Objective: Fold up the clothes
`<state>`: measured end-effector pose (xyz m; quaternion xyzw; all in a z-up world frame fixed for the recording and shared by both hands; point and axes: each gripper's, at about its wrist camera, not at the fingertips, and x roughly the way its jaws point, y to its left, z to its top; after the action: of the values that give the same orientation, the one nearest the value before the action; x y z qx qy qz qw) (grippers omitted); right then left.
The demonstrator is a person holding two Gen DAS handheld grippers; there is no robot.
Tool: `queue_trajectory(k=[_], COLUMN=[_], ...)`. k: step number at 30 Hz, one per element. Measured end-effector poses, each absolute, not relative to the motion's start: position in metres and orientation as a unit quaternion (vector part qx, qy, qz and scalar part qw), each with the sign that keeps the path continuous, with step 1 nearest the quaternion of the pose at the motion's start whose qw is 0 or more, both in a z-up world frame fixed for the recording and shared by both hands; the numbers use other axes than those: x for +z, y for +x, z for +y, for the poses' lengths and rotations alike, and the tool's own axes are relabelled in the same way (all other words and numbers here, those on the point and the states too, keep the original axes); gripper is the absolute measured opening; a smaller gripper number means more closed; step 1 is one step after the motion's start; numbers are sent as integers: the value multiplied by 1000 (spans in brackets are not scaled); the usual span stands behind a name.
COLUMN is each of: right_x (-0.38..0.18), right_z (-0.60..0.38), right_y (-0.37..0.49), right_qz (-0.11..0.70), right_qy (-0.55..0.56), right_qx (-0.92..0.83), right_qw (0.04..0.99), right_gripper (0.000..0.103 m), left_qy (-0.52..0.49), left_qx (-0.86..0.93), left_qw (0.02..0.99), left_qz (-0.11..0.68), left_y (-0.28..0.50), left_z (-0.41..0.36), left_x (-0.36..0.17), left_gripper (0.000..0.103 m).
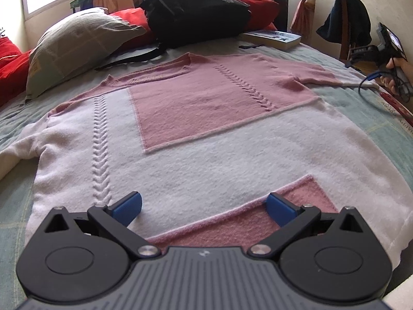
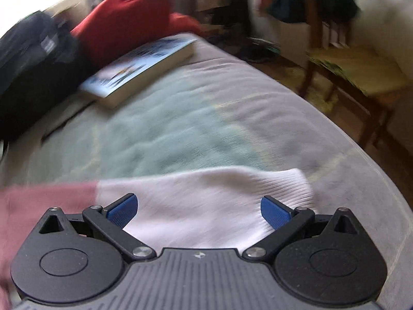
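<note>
While the pink-and-white sweater [image 1: 196,118] is lying spread flat on the bed [image 1: 361,118], front up and with both sleeves stretched out to the sides, we are holding both grippers wide open with nothing between their fingers. We are hovering the left gripper [image 1: 204,206] low over the hem, near the pink patch at the bottom edge. We are poising the right gripper [image 2: 198,210] over the white cuff [image 2: 271,188] of the outstretched sleeve, out toward the bed's edge; the right view is blurring, so we cannot tell whether the pads are touching the knit.

Since the sweater lies unfolded, we are judging that the sleeve is the part in hand. To do it well, we are aiming to pinch the ribbed cuff through both layers, well in from its end, so the soft knit is not slipping out. We are planning a low lift, carrying the sleeve across the chest without dragging the body. We are watching the book [image 2: 139,67] and black backpack [image 1: 191,7] near the collar.
</note>
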<state>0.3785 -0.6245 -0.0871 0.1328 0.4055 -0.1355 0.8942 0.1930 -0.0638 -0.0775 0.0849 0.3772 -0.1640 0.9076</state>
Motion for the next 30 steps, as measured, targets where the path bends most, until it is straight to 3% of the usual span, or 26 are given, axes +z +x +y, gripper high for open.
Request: queue_trajectory(k=[3, 7, 12, 20, 30], right_x=[-105, -94, -74, -96, -11], right_z=[-611, -607, -551, -539, -477], right_y=[387, 386, 385, 399, 321], right_qz=[433, 416, 400, 449, 396], right_qy=[69, 97, 65, 54, 7], right_qx=[-144, -185, -102, -129, -60], right_qw=[887, 885, 909, 883, 916], right_gripper=[103, 103, 103, 103, 103], left_qy=[89, 91, 90, 74, 86], left_qx=[-168, -165, -164, -144, -123], left_qw=[907, 908, 909, 904, 912], left_qz=[377, 375, 373, 395, 381], left_y=[190, 190, 191, 187, 177], left_z=[-65, -64, -61, -43, -14], left_x=[-76, -74, -71, -79, -70], left_gripper=[102, 102, 102, 102, 102])
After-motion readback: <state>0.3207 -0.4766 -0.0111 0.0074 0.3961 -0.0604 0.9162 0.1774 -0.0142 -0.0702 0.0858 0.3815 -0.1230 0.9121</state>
